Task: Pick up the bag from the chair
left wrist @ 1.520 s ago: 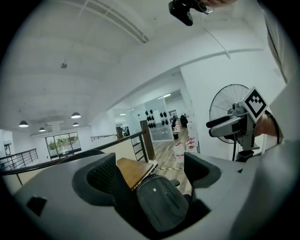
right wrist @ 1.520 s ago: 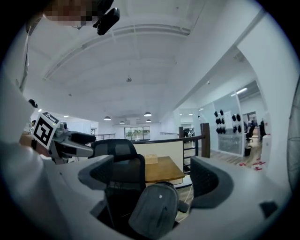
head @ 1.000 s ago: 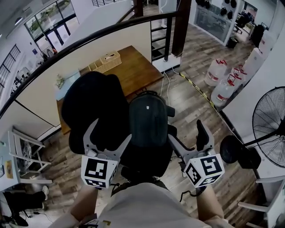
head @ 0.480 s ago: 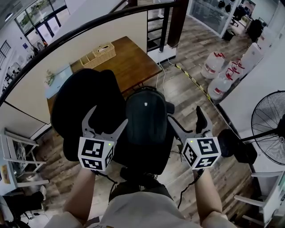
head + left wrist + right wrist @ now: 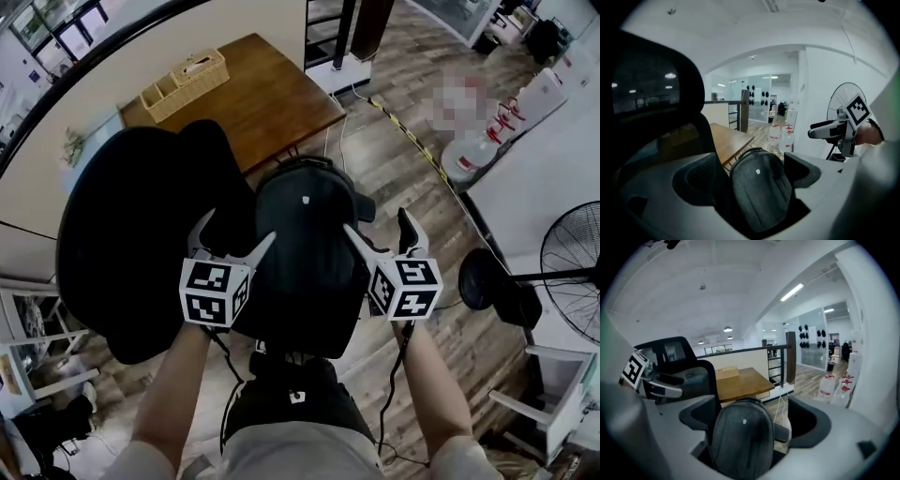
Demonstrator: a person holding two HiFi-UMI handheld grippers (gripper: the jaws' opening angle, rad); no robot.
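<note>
soft, likely weighty bag on chair; best gripped at its 12 o'clock top; left tongs and right tongs wide, empty.

The bag sits on the chair, and the chair's back is at the bag's left. The left gripper is at the bag's left side and the right gripper at its right side. Far behind the chair is a table with a basket on its left end. Jugs stand far right. A fan is near right.
</note>
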